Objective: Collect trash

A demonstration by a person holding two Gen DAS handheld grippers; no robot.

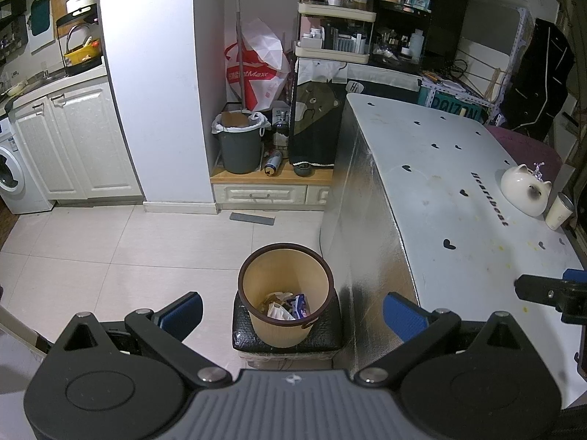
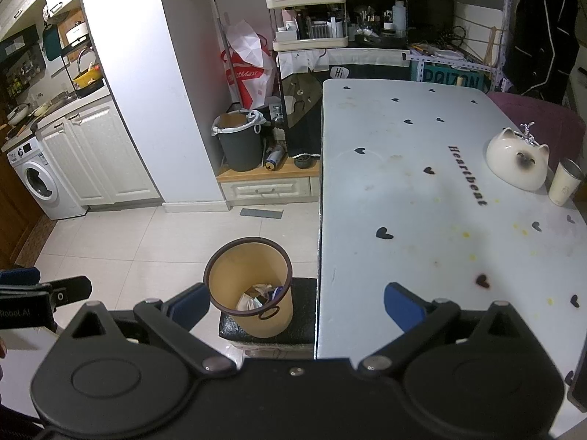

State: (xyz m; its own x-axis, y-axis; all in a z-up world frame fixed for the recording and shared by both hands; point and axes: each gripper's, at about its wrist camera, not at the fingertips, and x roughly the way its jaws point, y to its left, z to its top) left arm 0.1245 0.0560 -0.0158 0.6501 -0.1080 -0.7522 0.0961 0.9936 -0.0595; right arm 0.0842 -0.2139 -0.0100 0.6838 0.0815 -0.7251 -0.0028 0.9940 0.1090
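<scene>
the left gripper (image 1: 292, 311) is hovering with its fingers (image 1: 183, 310) spread apart and gripping nothing; the right gripper (image 2: 295, 306) is doing likewise, fingers apart and bare. the tan bin (image 1: 253, 289) is sitting on a black stool (image 1: 330, 330) just beside the surface's (image 2: 422, 190) left edge, with crumpled trash (image 1: 284, 306) lying at its bottom. a cat figurine (image 2: 517, 163) and a cup (image 2: 565, 183) are standing by the surface's right edge.

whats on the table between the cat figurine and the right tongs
Nothing to pick up: in the right wrist view the table between the cat figurine and the open right tongs holds only printed hearts, the word Heartbeat and small yellow stains.
</scene>
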